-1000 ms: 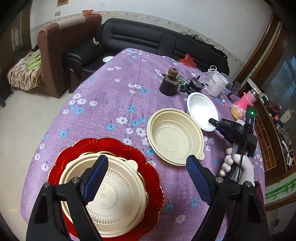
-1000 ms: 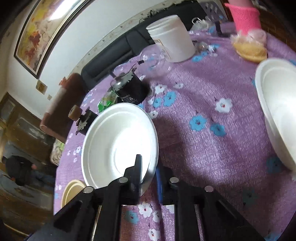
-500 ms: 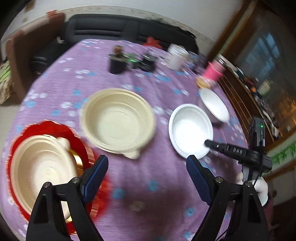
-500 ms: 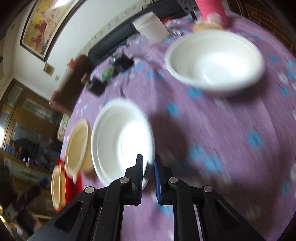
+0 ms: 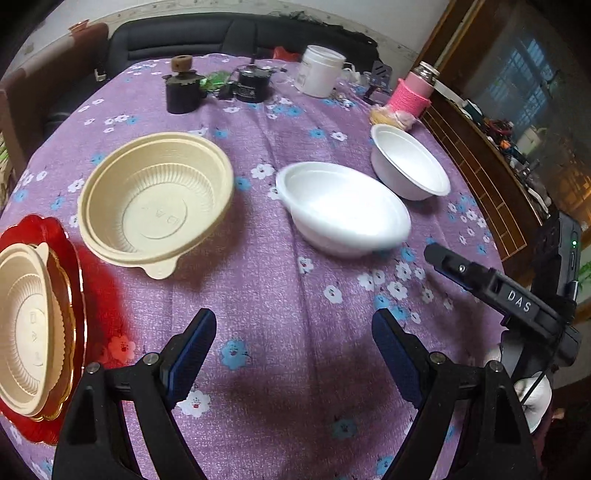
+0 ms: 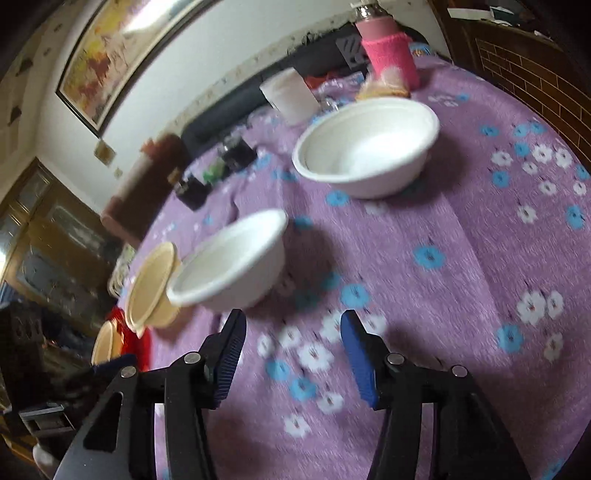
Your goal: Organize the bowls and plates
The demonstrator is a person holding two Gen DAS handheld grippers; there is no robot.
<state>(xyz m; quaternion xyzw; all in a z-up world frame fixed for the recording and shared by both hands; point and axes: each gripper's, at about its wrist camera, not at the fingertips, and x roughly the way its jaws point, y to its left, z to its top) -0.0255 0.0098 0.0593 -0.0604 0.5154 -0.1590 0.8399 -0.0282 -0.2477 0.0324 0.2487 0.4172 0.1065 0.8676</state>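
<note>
A white bowl [image 5: 343,206] [image 6: 229,262] sits on the purple flowered tablecloth [image 5: 295,295] at mid table. A second white bowl [image 5: 408,162] [image 6: 365,144] stands farther right. A beige ribbed bowl [image 5: 155,195] [image 6: 147,284] stands left of them. At the left edge a red plate [image 5: 44,236] carries another beige bowl [image 5: 26,325]. My left gripper [image 5: 293,343] is open and empty above bare cloth. My right gripper [image 6: 291,339] is open and empty, just short of the near white bowl; it also shows in the left wrist view [image 5: 480,280].
At the table's far side stand a dark jar with a cork [image 5: 183,88], a black pot [image 5: 253,83], a white tub [image 5: 319,75] and a bottle in a pink sleeve [image 5: 410,94]. A black sofa [image 5: 221,33] is behind the table. A wooden cabinet [image 5: 517,166] is on the right.
My right gripper has let go of the white bowl's rim, opened and drawn back; the bowl now rests on the cloth. The left gripper has swung right, away from the red plate.
</note>
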